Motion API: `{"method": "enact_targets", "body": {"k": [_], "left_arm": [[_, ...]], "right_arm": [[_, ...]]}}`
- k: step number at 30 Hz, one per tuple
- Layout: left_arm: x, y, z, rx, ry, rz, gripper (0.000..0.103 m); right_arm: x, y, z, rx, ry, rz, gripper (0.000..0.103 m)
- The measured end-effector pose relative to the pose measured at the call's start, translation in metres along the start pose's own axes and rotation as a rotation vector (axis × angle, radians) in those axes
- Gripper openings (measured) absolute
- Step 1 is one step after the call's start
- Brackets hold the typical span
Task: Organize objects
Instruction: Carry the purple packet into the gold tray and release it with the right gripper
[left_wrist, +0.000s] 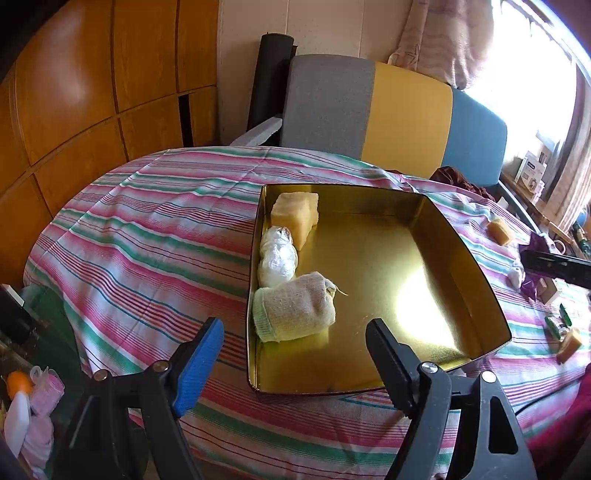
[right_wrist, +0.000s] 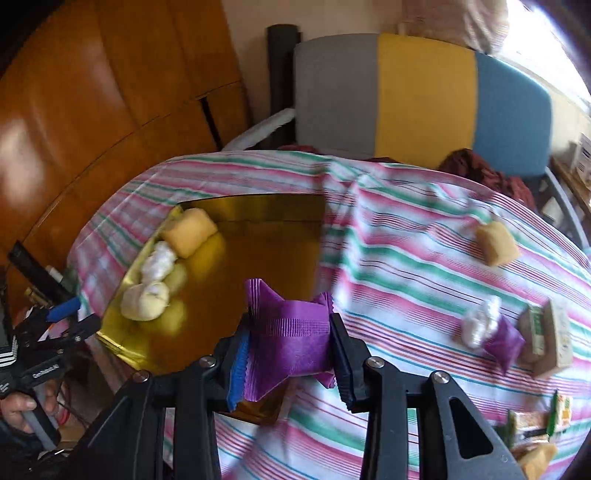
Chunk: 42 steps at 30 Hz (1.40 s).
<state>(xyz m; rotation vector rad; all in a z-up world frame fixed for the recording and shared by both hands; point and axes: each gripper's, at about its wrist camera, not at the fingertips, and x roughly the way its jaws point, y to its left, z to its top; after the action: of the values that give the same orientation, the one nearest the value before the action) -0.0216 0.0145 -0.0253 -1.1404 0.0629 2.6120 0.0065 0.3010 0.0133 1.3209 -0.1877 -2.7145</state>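
Observation:
A gold tin tray (left_wrist: 461, 258) lies on the striped tablecloth; it also shows in the right wrist view (right_wrist: 258, 206). Along its left wall sit a yellow sponge (left_wrist: 295, 218), a white plastic-wrapped bundle (left_wrist: 277, 258) and a rolled cream sock (left_wrist: 295, 310). My left gripper (left_wrist: 295, 354) is open and empty, above the tray's near edge. My right gripper (right_wrist: 291, 350) is shut on a purple packet (right_wrist: 291, 332), held above the tray's near right corner.
On the cloth to the right lie another yellow sponge (right_wrist: 495, 242), a white bundle (right_wrist: 480, 325), a second purple packet (right_wrist: 506, 341), small boxes (right_wrist: 550, 336) and green packets (right_wrist: 535, 421). A grey, yellow and blue chair back (left_wrist: 388, 110) stands behind the table.

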Motion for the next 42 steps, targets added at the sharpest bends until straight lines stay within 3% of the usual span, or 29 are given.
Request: {"method": "enact_targets", "body": {"k": [11, 20, 30, 35, 42], "left_arm": [[-0.007, 0.05, 0.003, -0.114, -0.033, 0.062, 0.081], [-0.003, 0.071, -0.005, -0.164, -0.017, 0.08, 0.083], [-0.002, 0.07, -0.006, -0.163, -0.018, 0.074, 0.085], [-0.006, 0.065, -0.002, -0.151, -0.034, 0.078, 0.085], [-0.014, 0.046, 0.006, -0.093, -0.058, 0.063, 0.086]], "right_arm": [[0.064, 0.113, -0.002, -0.183, 0.134, 0.164, 0.039], [0.112, 0.155, -0.013, -0.254, 0.253, 0.189, 0.041], [0.117, 0.153, -0.02, -0.179, 0.277, 0.266, 0.048], [0.094, 0.139, -0.016, -0.129, 0.217, 0.278, 0.048], [0.055, 0.107, -0.011, -0.058, 0.11, 0.191, 0.051]]}}
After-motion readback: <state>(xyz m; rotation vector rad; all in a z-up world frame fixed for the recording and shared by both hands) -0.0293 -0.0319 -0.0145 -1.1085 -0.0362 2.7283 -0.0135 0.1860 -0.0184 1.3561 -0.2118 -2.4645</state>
